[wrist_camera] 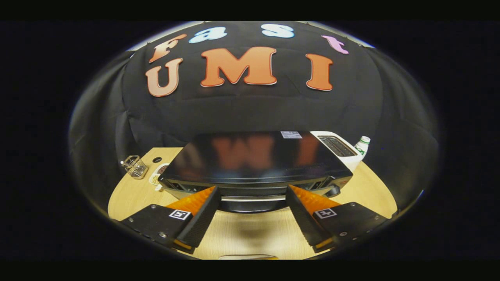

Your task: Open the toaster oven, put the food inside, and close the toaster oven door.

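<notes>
One wooden tabletop (pixel 363 183), carrying a black toaster oven (pixel 256 160) just ahead of the tongs (pixel 252 195), door handle (pixel 253 198) between the spread, empty fingertips. White label on the oven's top, too small to read. Behind it a white toaster (pixel 339 149), then a green-labelled bottle (pixel 362 145). Left of it a plate (pixel 157 176) and wire holder (pixel 134 166).

gripper view | rides on gripper (pixel 252 195), faces forward along spread fingers | looks slightly down, close on oven (pixel 254 164) top | table (pixel 133 195) below
</notes>
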The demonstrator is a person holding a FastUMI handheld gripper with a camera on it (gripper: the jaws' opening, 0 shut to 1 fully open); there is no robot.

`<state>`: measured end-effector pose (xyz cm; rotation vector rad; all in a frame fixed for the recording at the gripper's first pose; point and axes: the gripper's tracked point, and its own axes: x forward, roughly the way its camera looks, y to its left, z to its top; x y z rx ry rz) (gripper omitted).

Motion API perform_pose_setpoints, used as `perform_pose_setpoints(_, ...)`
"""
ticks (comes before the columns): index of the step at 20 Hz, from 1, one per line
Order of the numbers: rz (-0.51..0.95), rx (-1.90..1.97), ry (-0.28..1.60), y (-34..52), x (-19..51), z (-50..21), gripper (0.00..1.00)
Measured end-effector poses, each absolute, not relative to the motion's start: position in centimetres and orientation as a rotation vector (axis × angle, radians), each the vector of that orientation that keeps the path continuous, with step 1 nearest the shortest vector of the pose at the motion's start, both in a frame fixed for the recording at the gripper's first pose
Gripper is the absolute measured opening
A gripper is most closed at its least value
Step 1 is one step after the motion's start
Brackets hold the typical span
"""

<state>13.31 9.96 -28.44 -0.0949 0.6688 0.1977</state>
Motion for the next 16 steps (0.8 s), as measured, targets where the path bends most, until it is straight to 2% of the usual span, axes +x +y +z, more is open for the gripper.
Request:
perform_pose_setpoints(10, 0.108, -0.087, 0.626, 8.6, 8.4, -29.2, 0.98)
perform_pose_setpoints(16, 0.142, -0.081, 0.625, 7.8, 5.2, -30.9, 0.99)
